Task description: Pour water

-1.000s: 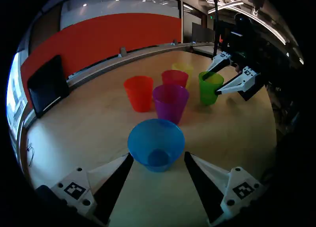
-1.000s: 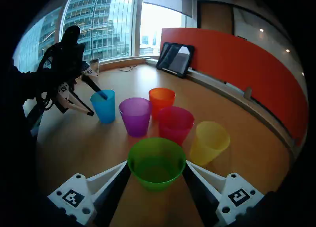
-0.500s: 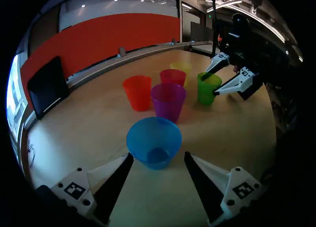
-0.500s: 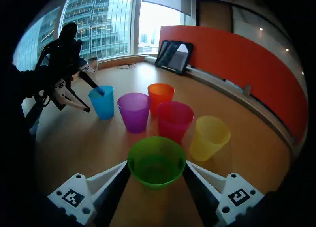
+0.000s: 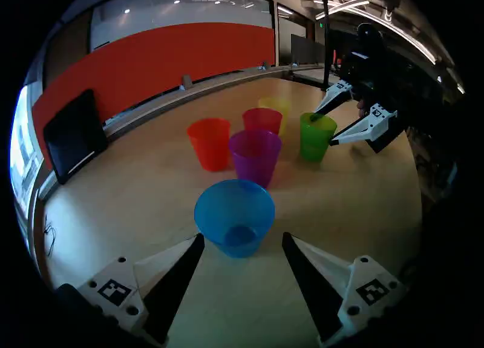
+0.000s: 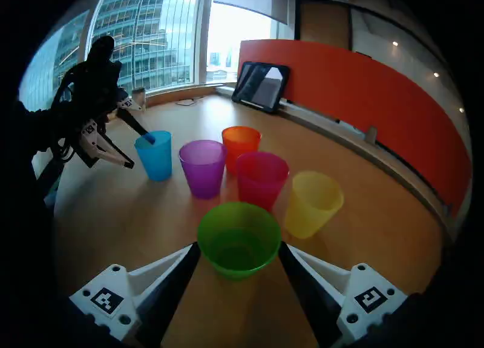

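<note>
Blue cup (image 5: 235, 218) is seen upright on the wooden table (image 5: 121, 196), just ahead of the left gripper (image 5: 242, 235) and between its fingers, which are spread wide with bare table visible on either side of the cup. Nothing is grasped by them.

Beyond it, in the left gripper view, a purple cup (image 5: 255, 157) is set nearest, with an orange cup (image 5: 210, 143) to its left. A red cup (image 5: 262, 119) is placed behind the purple one, and a yellow cup (image 5: 275, 103) is partly hidden behind the red one. All are upright and close together.

A green cup (image 5: 316, 136) is found at the right end of the group, flanked by the right gripper (image 5: 322, 129). In the right gripper view this cup is framed between that gripper's fingers, which are likewise held apart. Its rim nearly fills the gap, and whether the tips touch its wall cannot be told.

From that view the blue cup is seen at the far left end of the row, with the left gripper at it, one finger by the rim and one beside the wall.

Whether any cup holds water cannot be told.

A dark panel (image 5: 75, 133) is leaned at the table's far edge below an orange wall (image 5: 151, 57).
</note>
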`<move>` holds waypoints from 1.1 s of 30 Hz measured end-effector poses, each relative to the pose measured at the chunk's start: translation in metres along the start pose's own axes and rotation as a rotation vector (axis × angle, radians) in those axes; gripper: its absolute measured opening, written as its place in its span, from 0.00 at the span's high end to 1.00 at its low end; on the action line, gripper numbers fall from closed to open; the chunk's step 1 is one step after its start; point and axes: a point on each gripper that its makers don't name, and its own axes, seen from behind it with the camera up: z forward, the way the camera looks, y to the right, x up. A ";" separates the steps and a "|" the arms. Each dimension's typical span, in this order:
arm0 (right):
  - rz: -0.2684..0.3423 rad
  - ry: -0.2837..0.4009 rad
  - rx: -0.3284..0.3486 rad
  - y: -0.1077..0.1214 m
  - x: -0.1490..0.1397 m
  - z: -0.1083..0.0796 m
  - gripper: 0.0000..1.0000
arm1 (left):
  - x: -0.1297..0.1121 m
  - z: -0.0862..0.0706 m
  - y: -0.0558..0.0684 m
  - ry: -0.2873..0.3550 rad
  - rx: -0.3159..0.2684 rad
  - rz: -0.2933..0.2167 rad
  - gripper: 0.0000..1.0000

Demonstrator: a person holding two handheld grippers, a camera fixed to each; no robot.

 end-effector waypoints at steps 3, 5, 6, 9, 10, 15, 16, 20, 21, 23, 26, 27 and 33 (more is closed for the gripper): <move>0.013 0.009 -0.015 0.001 -0.002 -0.007 0.00 | -0.001 -0.004 0.000 0.005 0.007 -0.005 0.04; 0.021 0.016 -0.026 0.002 -0.004 -0.012 0.00 | -0.002 -0.008 0.001 0.009 0.012 -0.010 0.04; 0.025 0.020 -0.032 0.002 -0.005 -0.015 0.00 | -0.002 -0.009 0.001 0.011 0.014 -0.013 0.04; 0.036 0.033 -0.053 0.004 -0.007 -0.024 0.00 | -0.004 -0.014 0.001 0.021 0.025 -0.021 0.04; 0.041 0.040 -0.063 0.005 -0.007 -0.028 0.00 | -0.004 -0.016 0.001 0.026 0.031 -0.024 0.04; 0.062 0.081 -0.108 0.010 -0.005 -0.044 0.00 | 0.000 -0.031 -0.002 0.067 0.067 -0.041 0.04; 0.067 0.093 -0.118 0.010 -0.003 -0.048 0.00 | 0.003 -0.035 -0.003 0.084 0.077 -0.048 0.04; 0.083 0.141 -0.156 0.013 0.007 -0.062 0.00 | 0.016 -0.051 -0.010 0.150 0.121 -0.073 0.04; 0.086 0.153 -0.166 0.014 0.010 -0.065 0.00 | 0.020 -0.055 -0.013 0.168 0.134 -0.079 0.04; 0.090 0.180 -0.188 0.016 0.016 -0.072 0.00 | 0.028 -0.063 -0.019 0.209 0.166 -0.092 0.04; 0.092 0.218 -0.223 0.019 0.024 -0.081 0.00 | 0.038 -0.075 -0.028 0.269 0.213 -0.112 0.04; 0.092 0.230 -0.235 0.020 0.026 -0.084 0.00 | 0.041 -0.078 -0.031 0.288 0.228 -0.119 0.04; 0.103 0.293 -0.301 0.029 0.039 -0.096 0.00 | 0.050 -0.094 -0.049 0.370 0.323 -0.146 0.04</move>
